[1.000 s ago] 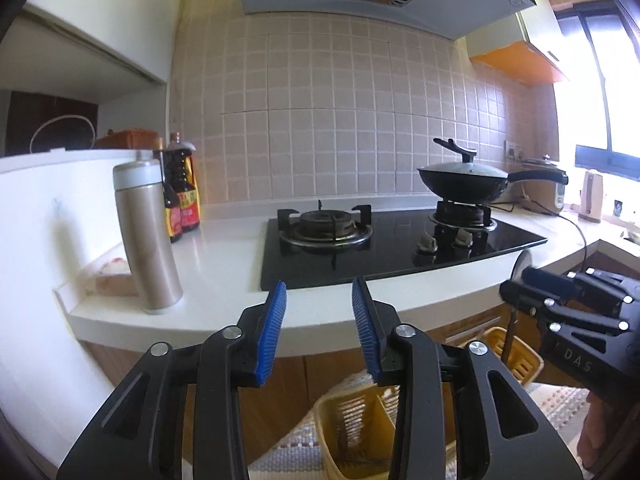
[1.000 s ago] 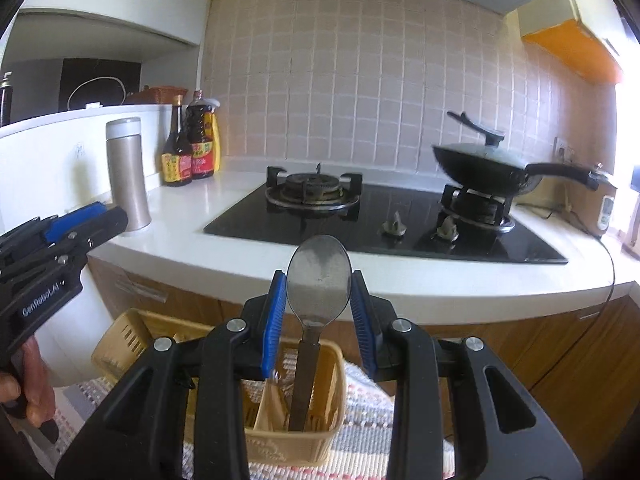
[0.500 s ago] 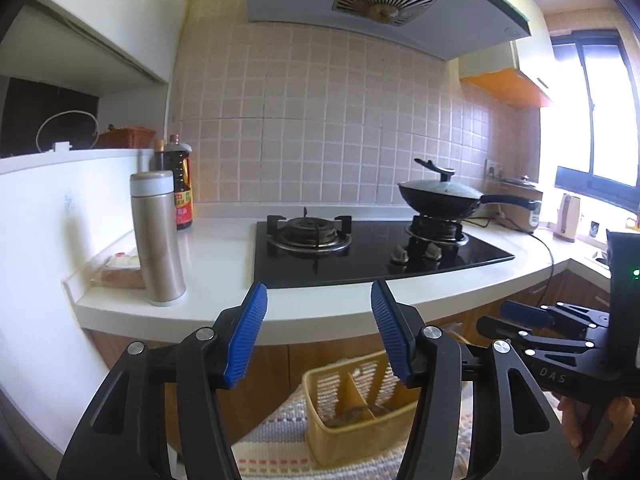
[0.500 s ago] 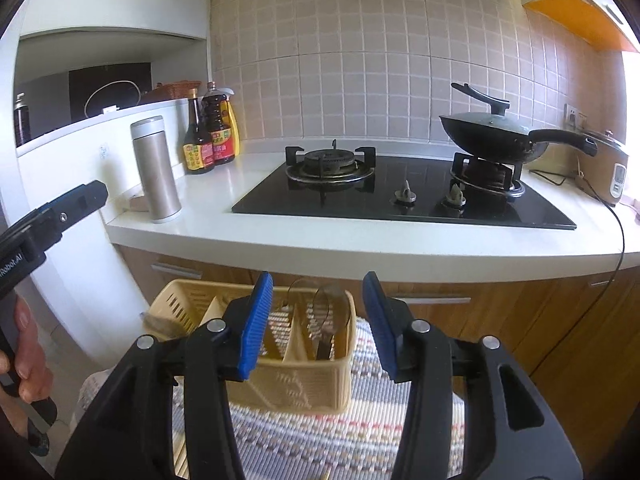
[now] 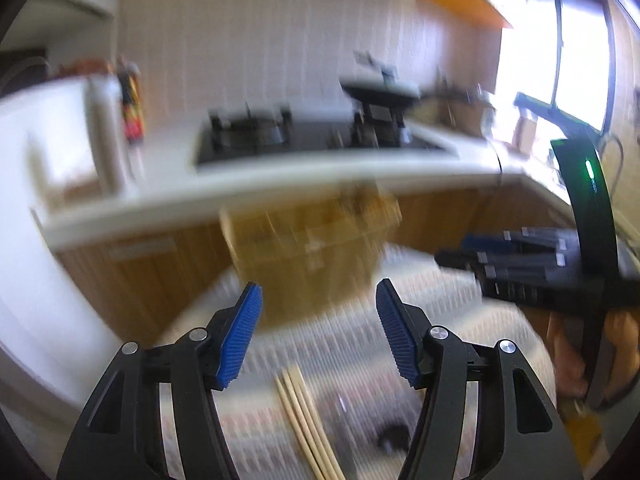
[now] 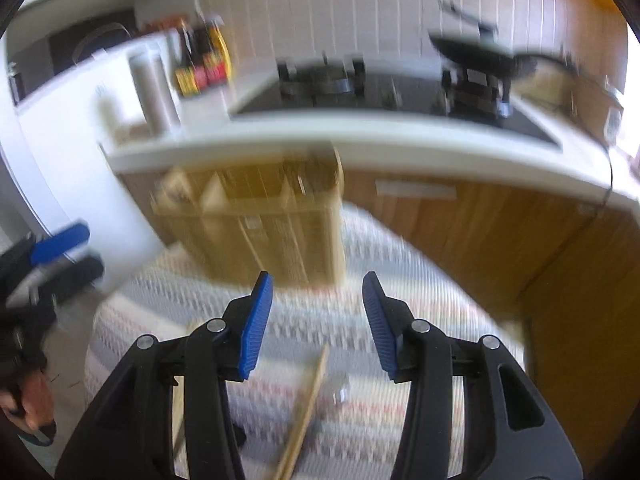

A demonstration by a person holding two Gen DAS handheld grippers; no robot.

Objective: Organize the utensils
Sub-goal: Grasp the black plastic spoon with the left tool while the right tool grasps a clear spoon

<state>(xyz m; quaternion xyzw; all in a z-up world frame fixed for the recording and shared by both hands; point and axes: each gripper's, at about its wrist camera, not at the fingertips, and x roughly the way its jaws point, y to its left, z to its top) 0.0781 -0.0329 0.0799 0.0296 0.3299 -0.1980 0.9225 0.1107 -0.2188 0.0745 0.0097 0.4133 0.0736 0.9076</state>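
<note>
Two tongs are in my hands, both tilted down toward a striped woven mat (image 5: 360,344) on the floor, and both views are smeared with blur. My left gripper (image 5: 319,330) has its blue-padded jaws spreading apart with nothing between them. Just below and between its fingers lies a bundle of pale wooden chopsticks (image 5: 306,412) on the mat, untouched. My right gripper (image 6: 317,320) stands released, jaws apart and empty; a single light wooden stick (image 6: 310,404), probably a chopstick, lies slanted on the mat beneath it, near a small shiny object (image 6: 340,390) too blurred for me to name.

Beyond both tongs stands the yellow plastic utensil basket (image 6: 272,220) with its divided compartments, upright on the mat in front of the wooden cabinets under the white countertop (image 6: 360,136). What sits in its compartments I cannot tell.

On the counter are a black glass gas hob (image 6: 384,92), a dark lidded wok (image 6: 472,56) on its right burner, a steel thermos flask (image 6: 154,92) and dark sauce bottles (image 6: 200,64).

From the left wrist, my right gripper shows at the right edge; from the right wrist, my left one shows at the left edge.
</note>
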